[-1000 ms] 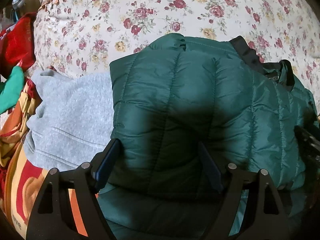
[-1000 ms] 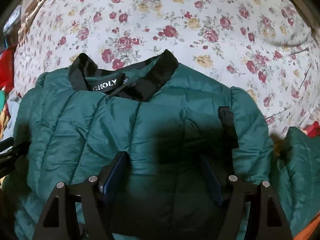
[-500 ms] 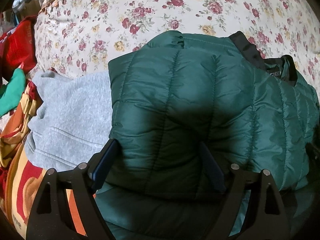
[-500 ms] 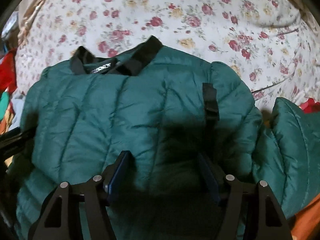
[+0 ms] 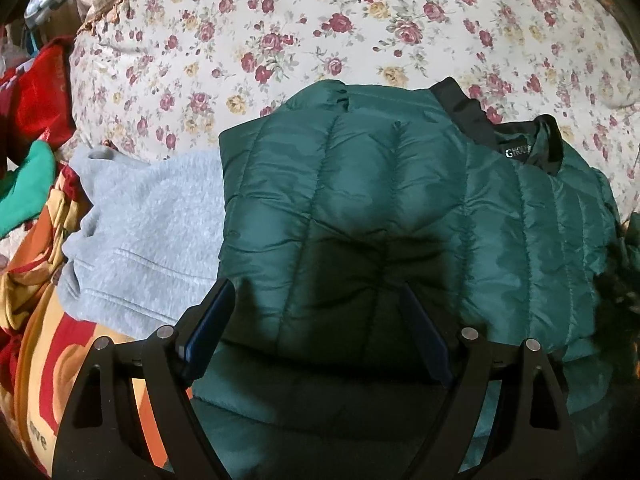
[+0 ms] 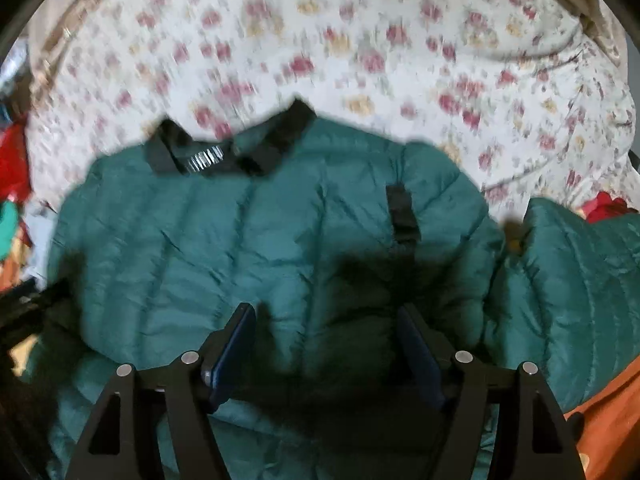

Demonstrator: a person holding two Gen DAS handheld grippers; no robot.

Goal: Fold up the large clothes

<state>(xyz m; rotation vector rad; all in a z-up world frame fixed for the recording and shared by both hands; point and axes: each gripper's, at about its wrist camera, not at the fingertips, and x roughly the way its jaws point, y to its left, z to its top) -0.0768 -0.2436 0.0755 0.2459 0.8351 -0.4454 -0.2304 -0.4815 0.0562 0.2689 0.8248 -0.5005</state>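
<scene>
step: mid-fold, green puffer jacket on floral bed | left gripper released | right gripper opening, gripping nothing | next: grab bottom hem

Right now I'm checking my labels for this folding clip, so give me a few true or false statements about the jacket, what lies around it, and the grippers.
1. The jacket is green with a black collar. True.
2. A grey fleece lies by the jacket's left edge in the left wrist view. True.
3. The jacket lies on a plain blue sheet. False: the bedspread is pale with roses.
4. The left gripper is clamped shut on the collar. False: its jaws stand wide over the jacket's lower body, away from the collar.
5. The right gripper is over the jacket too, jaws opening. True.
</scene>
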